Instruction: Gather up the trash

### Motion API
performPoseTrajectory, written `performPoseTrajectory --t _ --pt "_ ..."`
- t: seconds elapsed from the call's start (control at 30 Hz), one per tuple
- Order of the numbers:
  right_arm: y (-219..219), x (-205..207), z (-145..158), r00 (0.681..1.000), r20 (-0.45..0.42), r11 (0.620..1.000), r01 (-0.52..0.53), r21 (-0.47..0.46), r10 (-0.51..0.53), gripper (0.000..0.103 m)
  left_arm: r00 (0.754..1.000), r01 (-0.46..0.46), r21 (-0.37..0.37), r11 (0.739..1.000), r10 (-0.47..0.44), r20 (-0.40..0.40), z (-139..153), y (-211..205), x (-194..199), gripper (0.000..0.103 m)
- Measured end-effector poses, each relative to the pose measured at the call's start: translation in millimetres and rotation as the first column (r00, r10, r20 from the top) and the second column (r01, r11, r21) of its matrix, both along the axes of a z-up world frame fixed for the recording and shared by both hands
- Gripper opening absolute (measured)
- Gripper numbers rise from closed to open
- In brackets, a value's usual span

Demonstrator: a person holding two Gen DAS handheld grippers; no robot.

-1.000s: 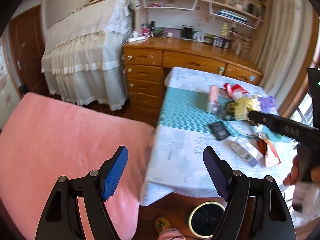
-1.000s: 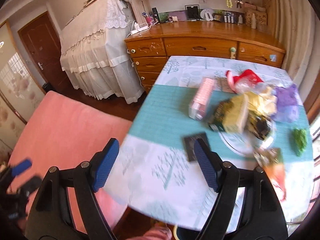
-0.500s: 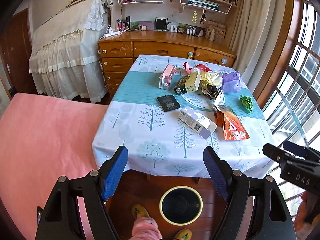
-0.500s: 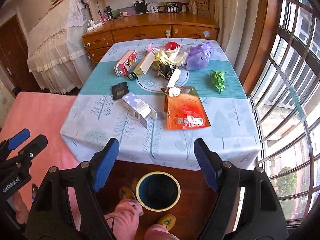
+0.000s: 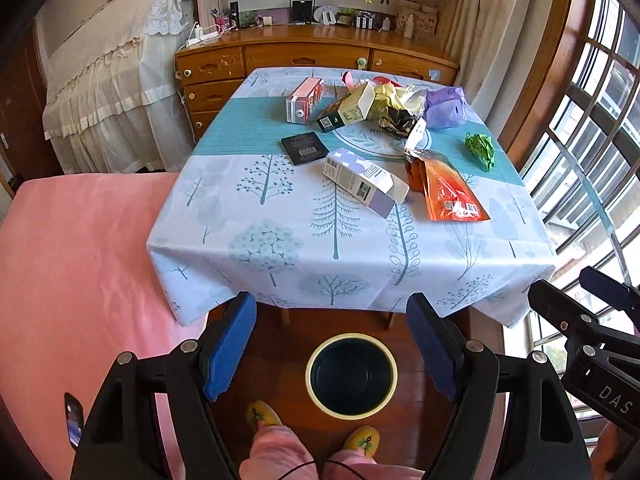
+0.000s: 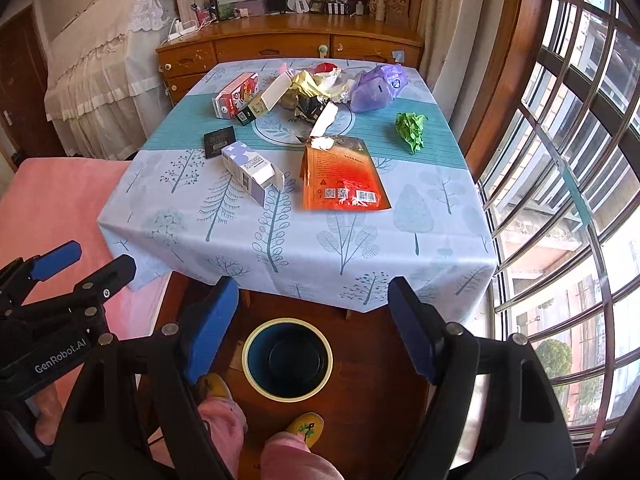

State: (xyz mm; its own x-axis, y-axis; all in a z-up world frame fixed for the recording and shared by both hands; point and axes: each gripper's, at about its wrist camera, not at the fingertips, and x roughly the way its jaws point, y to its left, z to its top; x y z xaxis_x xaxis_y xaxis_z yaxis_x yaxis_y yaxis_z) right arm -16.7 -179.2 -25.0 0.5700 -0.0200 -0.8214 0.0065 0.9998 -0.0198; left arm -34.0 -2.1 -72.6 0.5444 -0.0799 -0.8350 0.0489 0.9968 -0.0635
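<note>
Both tongs, left (image 5: 331,347) and right (image 6: 312,330), hang spread and empty above the bin (image 5: 351,375) on the floor, likely poised to reach the trash (image 5: 365,179) strewn on the table (image 5: 280,236).

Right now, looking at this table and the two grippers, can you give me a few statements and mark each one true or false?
1. Both the left gripper and the right gripper are empty. True.
2. The bin stands on the table. False: it stands on the floor, in front of the table.
3. The orange pouch lies flat on the tablecloth. True.
4. The green crumpled paper is already inside the bin. False: it lies on the table.
5. The bin is full of trash. False: it looks empty.
</note>
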Motion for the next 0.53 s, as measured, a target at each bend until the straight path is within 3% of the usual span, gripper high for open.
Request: performPoseTrajectory --t 0.27,0.53 --pt "-6.1 3.6 -20.5 0.998 -0.062 0.999 0.03 0.03 -0.028 0.075 1.0 0.004 0.009 1.0 -0.003 -0.03 -15.2 -1.5 -3.1 0.079" --pt "7.9 3.9 -23.8 0.997 -0.071 1.0 -0.008 0.028 0.01 0.075 0.999 -0.006 0.0 1.0 0.006 -0.044 -19.3 4.1 -3.9 0.079"
